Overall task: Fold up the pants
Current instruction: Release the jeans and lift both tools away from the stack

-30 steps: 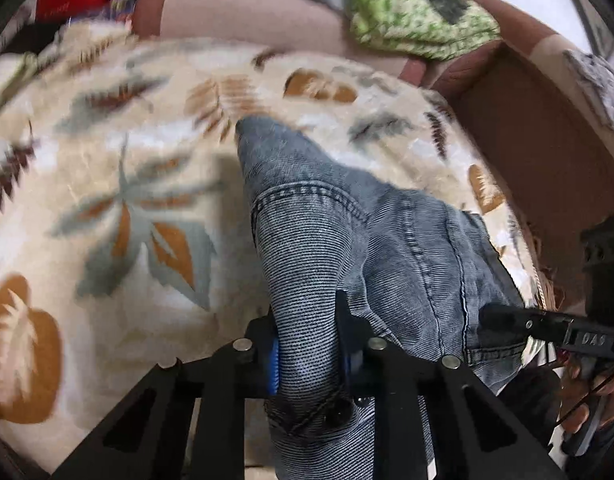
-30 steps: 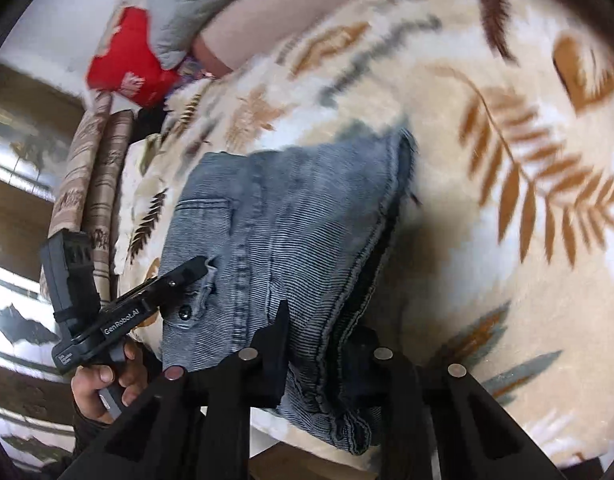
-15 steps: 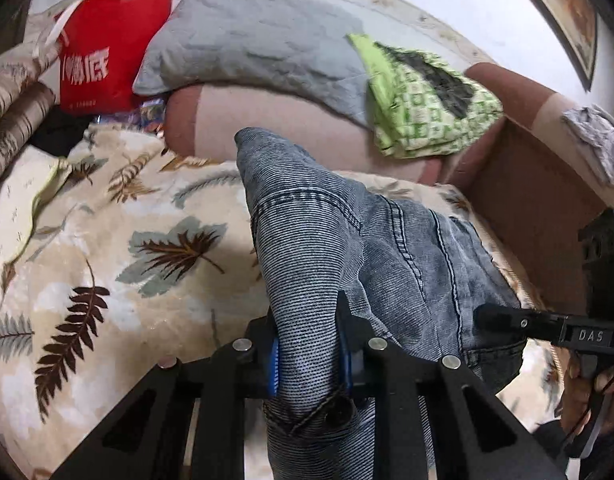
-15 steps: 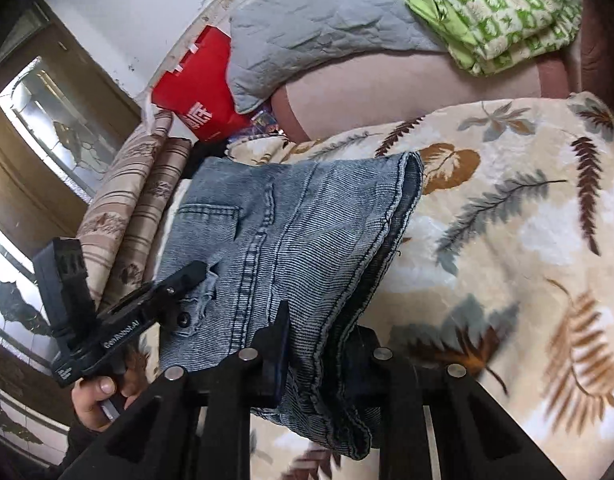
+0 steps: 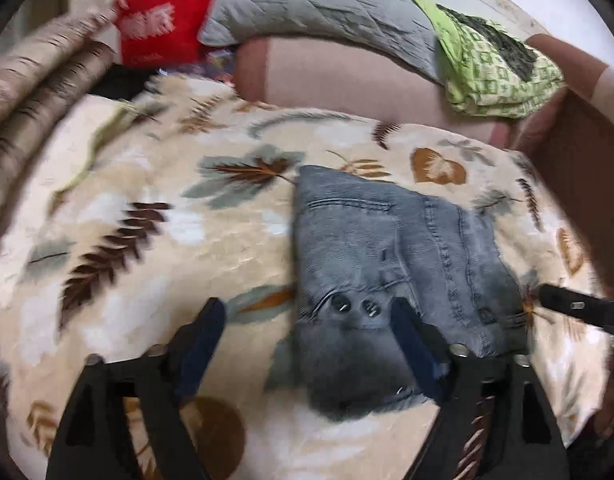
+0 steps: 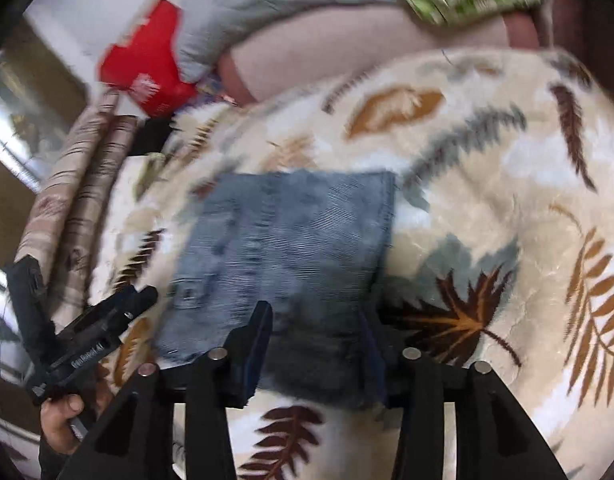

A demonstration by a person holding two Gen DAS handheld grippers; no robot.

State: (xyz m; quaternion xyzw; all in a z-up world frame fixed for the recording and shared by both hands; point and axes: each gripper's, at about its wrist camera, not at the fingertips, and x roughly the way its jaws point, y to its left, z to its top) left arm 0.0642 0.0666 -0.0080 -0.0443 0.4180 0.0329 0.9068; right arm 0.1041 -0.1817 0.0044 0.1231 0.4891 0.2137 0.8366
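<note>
The grey-blue denim pants (image 5: 391, 264) lie folded in a compact bundle on the leaf-patterned blanket (image 5: 155, 248); they also show in the right wrist view (image 6: 291, 256). My left gripper (image 5: 307, 324) is open, its fingers spread either side of the bundle's near end, holding nothing. My right gripper (image 6: 315, 328) is open too, fingers straddling the bundle's near edge. The right gripper's tip shows in the left wrist view (image 5: 575, 306); the left gripper shows in the right wrist view (image 6: 87, 336).
A grey pillow (image 5: 319, 4), a green patterned cloth (image 5: 495, 68) and a red bag (image 5: 155, 20) lie at the back on the pink-brown sofa (image 5: 347, 76). Striped cushions (image 6: 75, 184) stand at the left. Both views are motion-blurred.
Both grippers held the folded pants lifted off the blanket. Now the pants lie on the blanket and both grippers have opened and let go.
</note>
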